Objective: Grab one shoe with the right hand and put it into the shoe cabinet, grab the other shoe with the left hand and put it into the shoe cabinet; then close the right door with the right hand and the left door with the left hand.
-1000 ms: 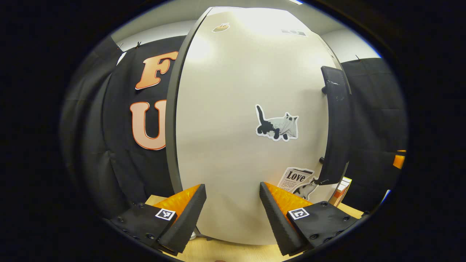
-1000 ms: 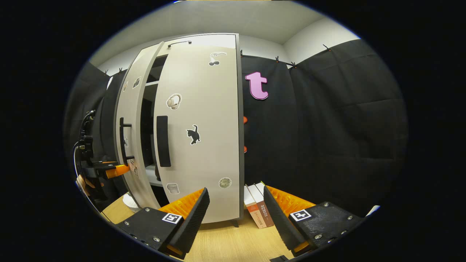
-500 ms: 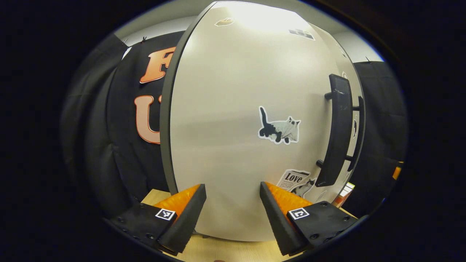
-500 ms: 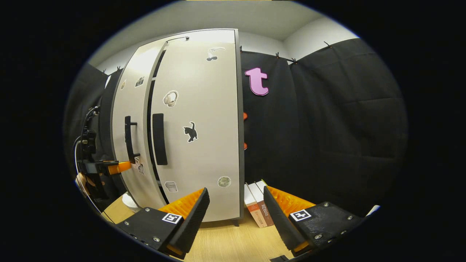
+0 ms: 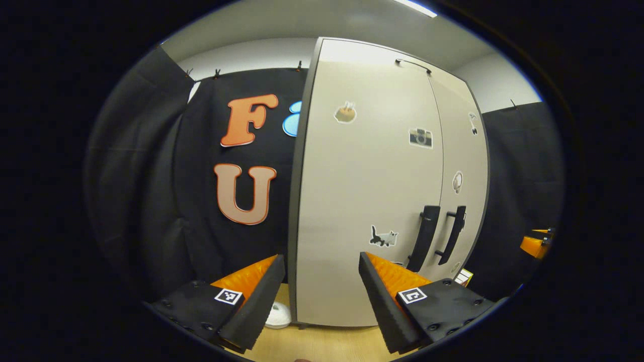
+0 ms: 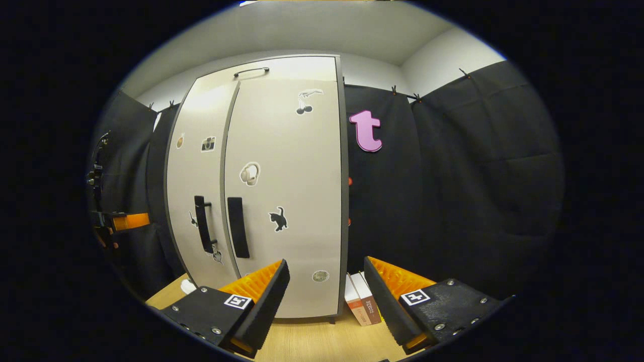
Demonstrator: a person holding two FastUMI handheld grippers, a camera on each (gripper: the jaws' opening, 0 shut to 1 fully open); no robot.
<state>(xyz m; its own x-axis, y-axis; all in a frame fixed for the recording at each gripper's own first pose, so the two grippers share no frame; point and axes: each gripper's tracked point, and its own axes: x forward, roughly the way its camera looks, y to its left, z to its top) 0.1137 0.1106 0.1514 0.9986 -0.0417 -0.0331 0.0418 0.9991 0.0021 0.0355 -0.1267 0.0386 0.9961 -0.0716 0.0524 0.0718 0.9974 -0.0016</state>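
Shoe cabinet [image 6: 282, 191] doors are lying flush in both views, so we are judging the task as essentially done: no shoe is in sight, and we are assuming both are shut away inside. We are holding the left gripper [image 5: 322, 281] spread and empty, facing the cabinet's left edge, with the left door [image 5: 362, 201] standing just ahead and to the right of our left-hand tongs. We are holding the right gripper [image 6: 327, 284] spread and empty too, with the right door [image 6: 287, 201] straight ahead and a little to the left of it. Neither pair of tongs is touching the cabinet.

If anything is left, it is a last press on the seam, and that is turning on one relation: the two handles [image 6: 221, 229] are sitting side by side at the middle seam, their long axes running upright, and the left door's handle [image 5: 425, 236] is lying ahead and off to the right of our left tongs, so the left hand is the nearer one for that door.

The doors are looking like smooth, pale, matte panels with dark edging, tall and flat, dotted with small stickers. The handles are dark, slim bars standing proud on short posts. Below the tongs, a light wood-grain surface [image 6: 312, 342] is carrying the cabinet, and a few books [image 6: 362, 299] are leaning beside its right flank, between our right fingers.
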